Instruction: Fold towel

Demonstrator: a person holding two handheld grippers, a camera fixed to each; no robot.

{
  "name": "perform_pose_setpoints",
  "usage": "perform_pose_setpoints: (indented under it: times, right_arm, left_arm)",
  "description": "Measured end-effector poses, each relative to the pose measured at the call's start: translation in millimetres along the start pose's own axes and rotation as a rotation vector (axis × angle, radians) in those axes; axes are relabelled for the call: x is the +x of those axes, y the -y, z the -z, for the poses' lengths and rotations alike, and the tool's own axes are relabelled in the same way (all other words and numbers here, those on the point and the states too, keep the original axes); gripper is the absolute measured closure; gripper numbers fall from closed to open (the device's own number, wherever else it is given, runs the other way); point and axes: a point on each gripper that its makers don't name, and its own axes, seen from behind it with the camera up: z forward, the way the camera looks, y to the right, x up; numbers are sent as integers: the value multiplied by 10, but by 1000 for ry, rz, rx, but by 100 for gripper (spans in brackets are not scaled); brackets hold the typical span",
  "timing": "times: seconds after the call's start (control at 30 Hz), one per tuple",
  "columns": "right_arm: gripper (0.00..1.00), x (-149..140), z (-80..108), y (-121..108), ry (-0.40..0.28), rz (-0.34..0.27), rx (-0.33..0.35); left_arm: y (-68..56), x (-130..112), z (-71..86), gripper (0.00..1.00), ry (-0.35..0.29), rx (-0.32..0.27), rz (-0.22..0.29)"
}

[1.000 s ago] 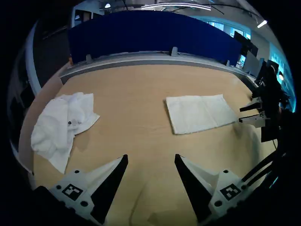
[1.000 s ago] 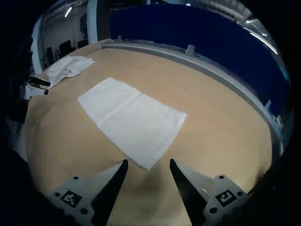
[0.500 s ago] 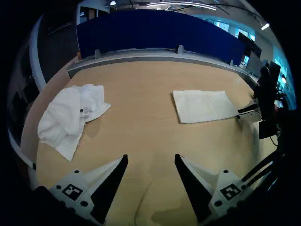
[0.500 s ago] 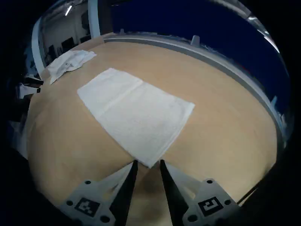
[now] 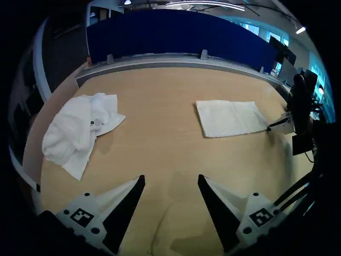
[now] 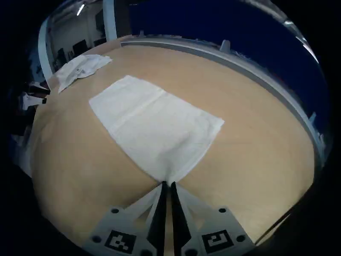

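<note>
- The right gripper is clenched. Its two fingers are squeezed almost together, and the near corner of the flat towel is pinched between the tips.
- Just ahead of that pinch the cloth puckers into a small raised ridge. The rest lies spread on the wooden table, with a faint crease running across its middle.
- In the left gripper view that same towel sits right of centre as a neat pale rectangle. The right gripper is at its right-hand corner, close to the table's right edge.
- The left gripper is released. Its fingers are spread wide with nothing between them, only bare wood ahead, and it is well apart from both cloths.
- A crumpled towel lies heaped at the left side of the table, with a small tag showing on top. It is well apart from the flat one.
- A blue partition runs along the far edge of the table, with a grey rail at its foot.
- In the right gripper view the left gripper shows small at the far left rim, near the crumpled towel. From there I can't tell how its fingers stand.
</note>
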Motion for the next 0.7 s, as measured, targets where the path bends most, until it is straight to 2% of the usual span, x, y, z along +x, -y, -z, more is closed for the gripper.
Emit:
perform_pose_setpoints:
  times: [0.3, 0.5, 0.7]
  right_arm:
    - [94, 216, 85, -48, -38, 6, -17]
    - [94, 547, 212, -56, -82, 31, -22]
    - [94, 937, 314, 6, -116, 90, -24]
  left_arm:
    - [-5, 23, 26, 8, -3, -8, 2]
    - [5, 63, 63, 8, -13, -12, 11]
    - [20, 89, 115, 8, -24, -16, 30]
